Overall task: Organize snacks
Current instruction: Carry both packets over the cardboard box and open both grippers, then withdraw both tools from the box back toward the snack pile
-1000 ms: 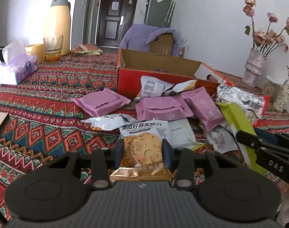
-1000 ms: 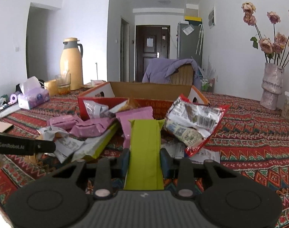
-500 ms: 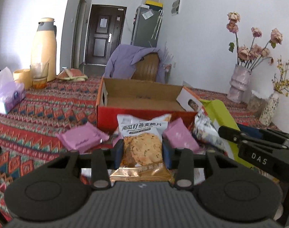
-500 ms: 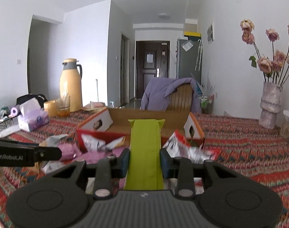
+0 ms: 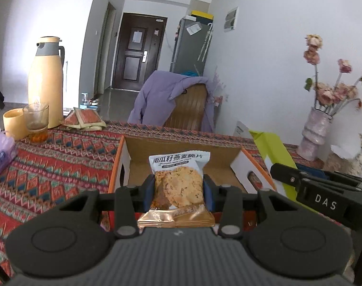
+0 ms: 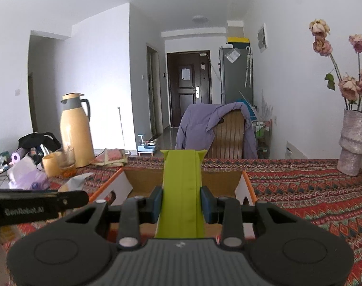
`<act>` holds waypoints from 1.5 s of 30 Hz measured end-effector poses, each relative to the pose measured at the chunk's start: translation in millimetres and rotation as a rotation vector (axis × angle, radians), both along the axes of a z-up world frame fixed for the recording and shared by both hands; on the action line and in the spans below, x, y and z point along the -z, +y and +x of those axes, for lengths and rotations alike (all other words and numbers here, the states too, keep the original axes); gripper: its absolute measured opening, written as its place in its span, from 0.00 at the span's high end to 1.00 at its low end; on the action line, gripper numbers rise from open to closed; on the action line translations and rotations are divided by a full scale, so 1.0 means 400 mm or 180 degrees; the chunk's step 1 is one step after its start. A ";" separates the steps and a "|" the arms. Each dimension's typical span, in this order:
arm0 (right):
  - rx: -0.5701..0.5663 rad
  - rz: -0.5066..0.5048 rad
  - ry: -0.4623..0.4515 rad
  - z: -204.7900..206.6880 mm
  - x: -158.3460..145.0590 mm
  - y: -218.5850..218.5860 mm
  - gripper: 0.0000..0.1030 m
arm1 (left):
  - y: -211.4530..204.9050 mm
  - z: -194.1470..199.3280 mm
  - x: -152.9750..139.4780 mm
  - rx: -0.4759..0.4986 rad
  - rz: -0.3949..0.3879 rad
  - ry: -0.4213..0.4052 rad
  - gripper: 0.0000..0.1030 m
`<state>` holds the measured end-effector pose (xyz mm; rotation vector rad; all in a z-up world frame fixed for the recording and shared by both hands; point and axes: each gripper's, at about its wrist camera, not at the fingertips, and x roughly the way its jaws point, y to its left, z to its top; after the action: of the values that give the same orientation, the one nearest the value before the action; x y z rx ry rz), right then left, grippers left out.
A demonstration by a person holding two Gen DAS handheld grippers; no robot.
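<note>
My left gripper [image 5: 179,188] is shut on a cookie packet [image 5: 179,178] with Chinese print and holds it above the near edge of the open cardboard box [image 5: 181,147]. My right gripper [image 6: 181,199] is shut on a lime green packet [image 6: 182,190] and holds it over the same box [image 6: 142,178]. The green packet [image 5: 273,152] and the right gripper's body show at the right of the left wrist view. The box floor that shows looks bare. The loose snacks on the table are hidden below the grippers.
A yellow thermos [image 5: 46,81], a glass [image 5: 36,121] and a yellow cup [image 5: 12,122] stand at the back left. A tissue pack [image 5: 1,152] lies at the left. A vase of dried flowers [image 6: 352,140] stands at the right. A chair with a purple jacket [image 5: 171,100] is behind the table.
Both grippers have lifted with their packets and moved forward over the box. The pile of snacks has dropped out of view.
</note>
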<state>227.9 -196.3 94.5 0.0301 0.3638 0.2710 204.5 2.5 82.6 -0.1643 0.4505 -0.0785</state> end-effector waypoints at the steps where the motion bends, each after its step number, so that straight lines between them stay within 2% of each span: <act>1: 0.0008 0.0004 0.0030 0.026 -0.005 0.003 0.68 | 0.000 0.023 -0.002 -0.0029 0.0005 0.0019 0.60; 6: 0.0126 0.0014 0.0241 0.166 -0.005 0.017 0.68 | 0.003 0.143 0.002 -0.0217 0.0060 0.0180 0.60; 13: 0.0355 -0.0134 0.0691 0.330 0.071 0.036 0.68 | 0.028 0.284 0.072 -0.0439 0.0103 0.0535 0.60; 18: 0.0458 -0.0243 0.1020 0.396 0.136 0.042 0.68 | 0.034 0.331 0.122 -0.0431 0.0124 0.0696 0.60; 23: 0.0472 -0.0316 0.1152 0.411 0.163 0.044 0.67 | 0.044 0.342 0.149 -0.0393 0.0104 0.0751 0.59; 26: 0.0438 -0.0313 0.1200 0.414 0.169 0.043 0.68 | 0.052 0.341 0.148 -0.0385 0.0044 0.0743 0.48; 28: 0.0417 -0.0296 0.1176 0.409 0.165 0.043 0.68 | 0.054 0.334 0.141 -0.0368 0.0040 0.0703 0.33; 29: 0.0409 -0.0286 0.1153 0.407 0.161 0.044 0.65 | 0.055 0.328 0.135 -0.0362 0.0047 0.0666 0.24; 31: 0.0392 -0.0239 0.1102 0.394 0.150 0.038 0.53 | 0.055 0.309 0.120 -0.0368 0.0096 0.0559 0.15; 33: 0.0371 -0.0182 0.1025 0.376 0.135 0.031 0.36 | 0.062 0.289 0.105 -0.0392 0.0071 0.0460 0.00; 34: 0.0352 -0.0155 0.0973 0.364 0.126 0.027 0.32 | 0.067 0.278 0.098 -0.0404 0.0052 0.0405 0.00; 36: 0.0319 -0.0113 0.0872 0.338 0.108 0.017 0.17 | 0.074 0.255 0.086 -0.0360 0.0028 0.0326 0.00; 39: 0.0260 -0.0044 0.0718 0.294 0.087 0.003 0.02 | 0.081 0.220 0.076 -0.0364 0.0004 0.0267 0.00; 45: 0.0225 -0.0192 0.0473 0.195 0.059 -0.010 0.00 | 0.091 0.143 0.071 -0.0297 -0.0012 0.0177 0.00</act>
<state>305.7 -200.2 70.8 0.0036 0.5175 0.1883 261.9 39.1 54.2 -0.1913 0.4975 0.0168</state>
